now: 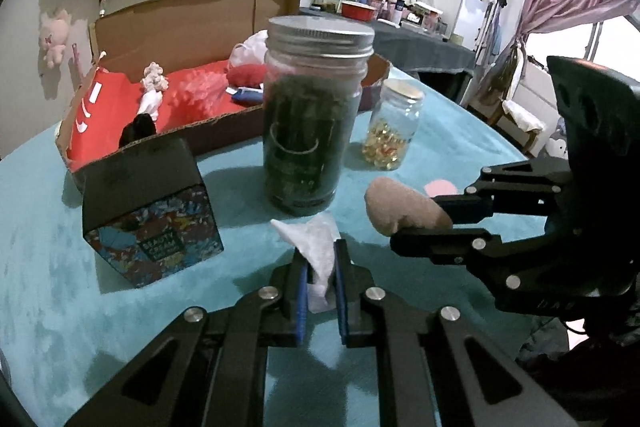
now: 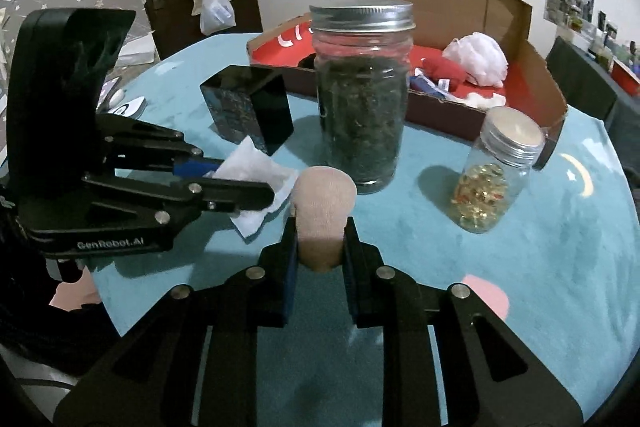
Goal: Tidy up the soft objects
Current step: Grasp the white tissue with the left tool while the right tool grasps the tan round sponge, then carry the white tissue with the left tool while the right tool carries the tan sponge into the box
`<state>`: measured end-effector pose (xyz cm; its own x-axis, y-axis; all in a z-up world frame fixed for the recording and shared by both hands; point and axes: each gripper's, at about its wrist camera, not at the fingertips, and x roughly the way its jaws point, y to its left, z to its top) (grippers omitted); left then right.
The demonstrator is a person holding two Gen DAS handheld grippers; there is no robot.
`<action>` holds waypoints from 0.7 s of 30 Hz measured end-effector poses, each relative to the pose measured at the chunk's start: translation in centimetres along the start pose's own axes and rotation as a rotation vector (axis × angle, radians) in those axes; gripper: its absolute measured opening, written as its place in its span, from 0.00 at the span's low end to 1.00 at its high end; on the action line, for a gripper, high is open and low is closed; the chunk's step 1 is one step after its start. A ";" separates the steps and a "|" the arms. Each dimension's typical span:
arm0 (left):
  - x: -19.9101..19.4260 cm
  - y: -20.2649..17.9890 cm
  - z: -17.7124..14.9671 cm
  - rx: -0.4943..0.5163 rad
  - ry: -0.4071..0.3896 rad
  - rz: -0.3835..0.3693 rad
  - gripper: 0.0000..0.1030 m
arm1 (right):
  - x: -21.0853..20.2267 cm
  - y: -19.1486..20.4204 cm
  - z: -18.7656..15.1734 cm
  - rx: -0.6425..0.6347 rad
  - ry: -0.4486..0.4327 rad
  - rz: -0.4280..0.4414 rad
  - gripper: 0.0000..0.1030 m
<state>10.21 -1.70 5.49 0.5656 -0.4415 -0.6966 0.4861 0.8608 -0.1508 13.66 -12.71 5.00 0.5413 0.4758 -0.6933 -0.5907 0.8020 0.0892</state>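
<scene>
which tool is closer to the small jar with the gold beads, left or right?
Right. The right tool, shut on the tan plush piece, has the small jar just ahead on its right. The left tool, shut on the white tissue, sits farther, beyond the right tool.

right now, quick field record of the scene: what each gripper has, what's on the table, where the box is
left gripper: shut on white tissue
right gripper: shut on tan plush piece
table: teal cloth cover
big jar: dark leaves, metal lid on, upright
small jar: gold pieces, lid on
black box: left of big jar
cardboard box: behind jars, red lining, soft items inside
</scene>
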 end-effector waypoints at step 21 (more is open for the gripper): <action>-0.9 1.1 -0.2 -0.038 -0.021 -0.002 0.12 | -0.7 -0.5 -0.4 0.015 -0.002 -0.023 0.18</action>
<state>10.14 -0.32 5.84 0.5788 -0.4485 -0.6811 0.4621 0.8685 -0.1792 13.37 -13.60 5.16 0.5558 0.4580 -0.6937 -0.5693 0.8178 0.0838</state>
